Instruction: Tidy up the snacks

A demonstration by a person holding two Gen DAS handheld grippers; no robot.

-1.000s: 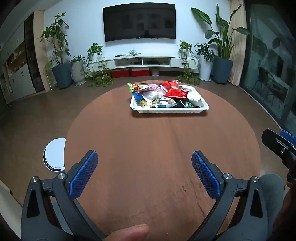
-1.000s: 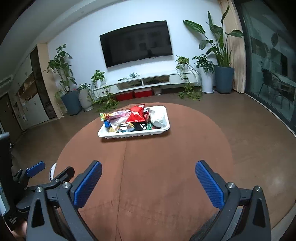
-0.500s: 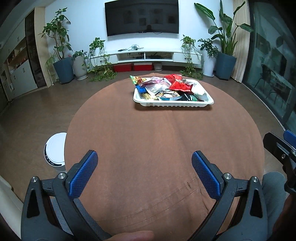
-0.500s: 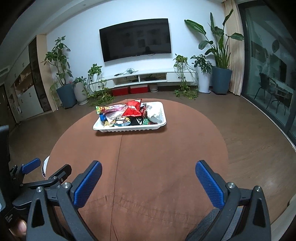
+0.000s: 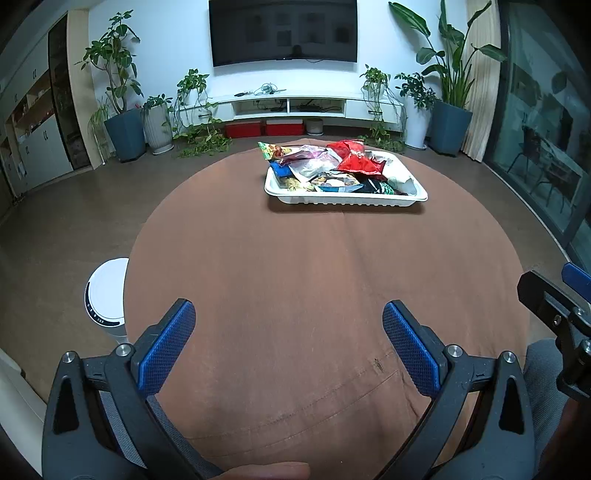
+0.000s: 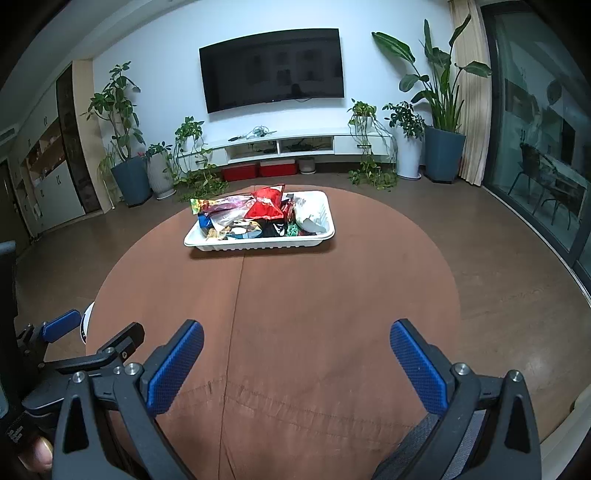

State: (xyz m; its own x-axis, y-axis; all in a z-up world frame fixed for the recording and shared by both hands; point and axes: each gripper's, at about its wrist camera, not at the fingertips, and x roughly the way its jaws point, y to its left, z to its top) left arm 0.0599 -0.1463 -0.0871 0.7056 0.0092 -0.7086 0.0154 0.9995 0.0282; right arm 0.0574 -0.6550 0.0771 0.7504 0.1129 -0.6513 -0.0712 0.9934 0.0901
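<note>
A white tray [image 5: 347, 199] [image 6: 258, 243] stands on the far side of the round brown table, heaped with several snack packets. A red packet [image 5: 354, 157] [image 6: 266, 206] tops the pile. A white packet [image 5: 397, 173] [image 6: 308, 218] lies at the tray's right end. My left gripper [image 5: 289, 319] hangs open over the near part of the table, nothing between its blue pads. My right gripper [image 6: 295, 341] is likewise open and empty, well short of the tray. The right gripper's tip [image 5: 550, 295] shows at the left wrist view's right edge, and the left gripper [image 6: 85, 347] shows low on the left in the right wrist view.
A brown cloth [image 5: 314, 277] covers the table. A white round device [image 5: 107, 295] stands on the floor left of the table. Potted plants, a TV [image 5: 282, 31] and a low white cabinet line the far wall. Glass doors are on the right.
Both wrist views have shifted a little, so the tray sits slightly differently in them. Both grippers stay open and empty, and the tray and packets have not moved.
</note>
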